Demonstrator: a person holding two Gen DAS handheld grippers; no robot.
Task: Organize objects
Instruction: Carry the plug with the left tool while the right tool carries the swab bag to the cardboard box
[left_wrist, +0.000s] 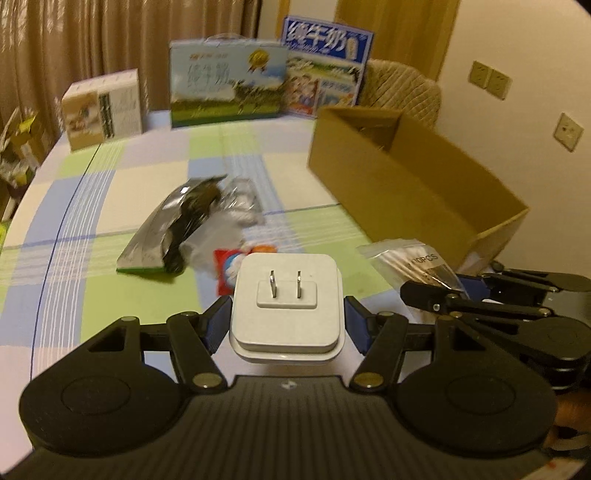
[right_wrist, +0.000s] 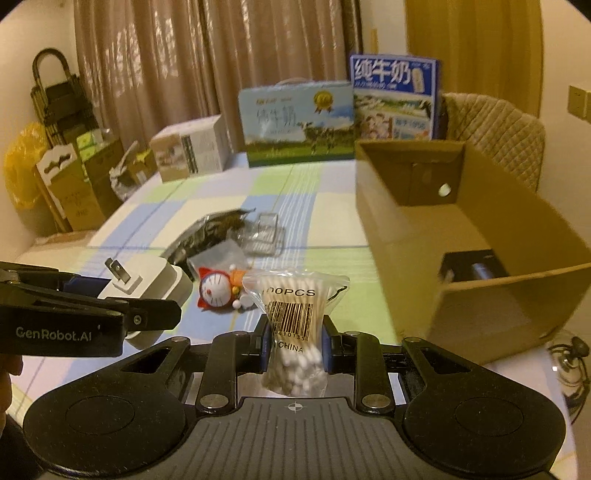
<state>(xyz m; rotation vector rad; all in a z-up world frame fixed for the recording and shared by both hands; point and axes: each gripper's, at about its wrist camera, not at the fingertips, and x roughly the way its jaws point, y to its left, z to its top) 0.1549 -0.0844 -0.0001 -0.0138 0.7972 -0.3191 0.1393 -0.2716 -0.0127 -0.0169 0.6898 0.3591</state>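
My left gripper (left_wrist: 286, 319) is shut on a white plug adapter (left_wrist: 286, 295) with its two prongs facing up, held above the checked tablecloth (left_wrist: 147, 184). My right gripper (right_wrist: 293, 339) is shut on a clear bag of cotton swabs (right_wrist: 295, 317), which stands upright between the blue pads. The right gripper also shows at the right of the left wrist view with the cotton swab bag (left_wrist: 410, 264). The adapter (right_wrist: 147, 280) shows at the left of the right wrist view. An open cardboard box (right_wrist: 461, 236) stands on the right with a black item (right_wrist: 472, 271) inside.
On the cloth lie a red-and-white cartoon toy (right_wrist: 218, 290), a dark foil bag (left_wrist: 173, 225) and a clear plastic pack (right_wrist: 264, 234). Milk cartons (left_wrist: 229, 85) and a small box (left_wrist: 103, 107) line the far edge. A padded chair (right_wrist: 495, 125) stands behind the cardboard box.
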